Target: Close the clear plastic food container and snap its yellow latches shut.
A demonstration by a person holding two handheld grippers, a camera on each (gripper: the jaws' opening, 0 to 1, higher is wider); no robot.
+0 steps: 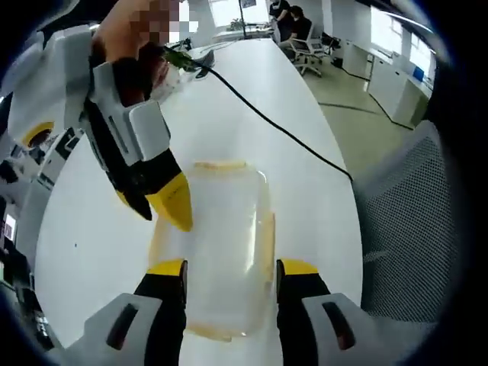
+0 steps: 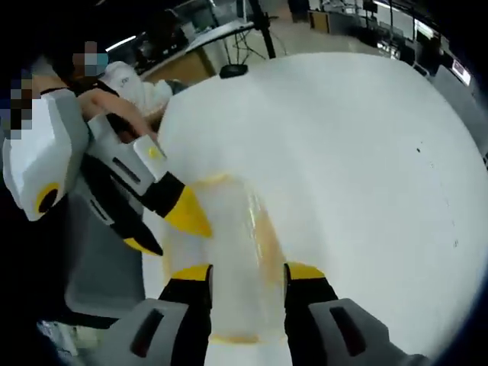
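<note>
The clear plastic food container [image 1: 229, 229] lies on the white table [image 1: 305, 191] with its lid on and yellow latches [image 1: 267, 236] along its edges. My left gripper [image 1: 232, 267] is open, its yellow-tipped jaws standing wide over the container's near end. My right gripper [image 1: 160, 213] comes in from the upper left, its tips at the container's left edge. In the right gripper view the same container [image 2: 240, 252] sits between the wide-apart jaws of my open right gripper [image 2: 248, 272]. There the left gripper [image 2: 164, 229] reaches in from the left, tips beside the container's left side.
A black cable [image 1: 267, 122] runs across the table beyond the container. A mesh chair [image 1: 404, 221] stands at the table's right edge, and office chairs with seated people [image 1: 301, 38] are at the far end. A black stand base [image 2: 232, 71] rests on the table's far side.
</note>
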